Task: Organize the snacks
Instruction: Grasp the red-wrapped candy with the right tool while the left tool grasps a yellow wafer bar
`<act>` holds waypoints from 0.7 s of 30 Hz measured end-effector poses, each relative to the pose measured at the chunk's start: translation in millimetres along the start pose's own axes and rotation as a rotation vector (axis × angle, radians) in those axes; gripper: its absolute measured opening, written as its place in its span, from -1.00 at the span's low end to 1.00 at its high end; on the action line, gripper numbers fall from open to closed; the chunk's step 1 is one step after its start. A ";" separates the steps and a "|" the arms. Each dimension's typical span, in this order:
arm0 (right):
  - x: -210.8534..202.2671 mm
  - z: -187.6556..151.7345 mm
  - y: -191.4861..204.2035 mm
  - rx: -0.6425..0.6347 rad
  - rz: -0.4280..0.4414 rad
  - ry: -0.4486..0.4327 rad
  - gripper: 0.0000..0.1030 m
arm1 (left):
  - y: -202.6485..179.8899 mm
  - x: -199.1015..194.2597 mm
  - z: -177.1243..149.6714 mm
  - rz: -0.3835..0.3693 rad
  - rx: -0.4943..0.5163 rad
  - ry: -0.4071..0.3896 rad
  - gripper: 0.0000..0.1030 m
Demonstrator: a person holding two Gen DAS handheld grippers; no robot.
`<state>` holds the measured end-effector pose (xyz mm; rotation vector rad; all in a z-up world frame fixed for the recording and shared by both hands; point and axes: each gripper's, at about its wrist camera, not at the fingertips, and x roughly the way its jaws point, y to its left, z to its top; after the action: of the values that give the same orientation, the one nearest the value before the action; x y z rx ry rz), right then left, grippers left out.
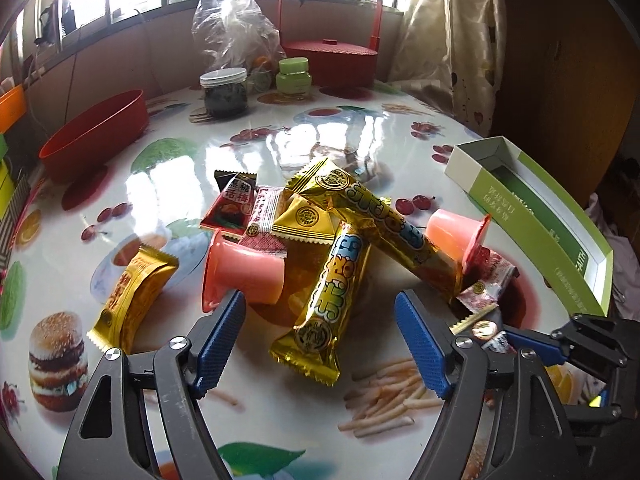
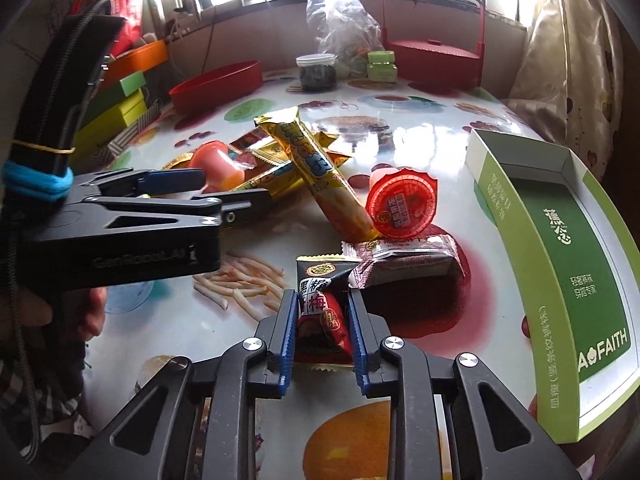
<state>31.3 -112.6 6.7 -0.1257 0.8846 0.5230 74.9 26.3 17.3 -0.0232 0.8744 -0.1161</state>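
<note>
The middle of the surface is blocked by a heap of snacks. Bare surface is left before the heap and between it and the green box. The far edge is lined by a red bowl, jars and a basket.

Tablecloth: glossy white, printed with cherries, burgers, fries, green fruit. Long snack bars: gold foil, blue and yellow lettering. Small gold packet: orange-red lettering. Jelly cups: pink, with red printed lid. Plum candy packet: black top, red bottom, white characters. Flat packet: white with red lattice pattern. Open box: light green walls, dark green band with white text, white rim. Oval tub: red. Lidded basket: red. Jar: clear, dark contents, white lid. Small jar: pale green. Gripper pads: blue, ribbed; frames black. Curtain: cream, dark spots.
</note>
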 end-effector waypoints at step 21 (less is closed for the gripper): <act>-9.6 -3.3 -12.0 0.023 0.018 -0.015 -0.55 | -10.2 21.1 10.8 -0.040 0.052 0.045 -0.48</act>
<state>29.9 -127.8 10.7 -0.0927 0.8774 0.5298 95.7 13.6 8.8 0.0108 0.9159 -0.1778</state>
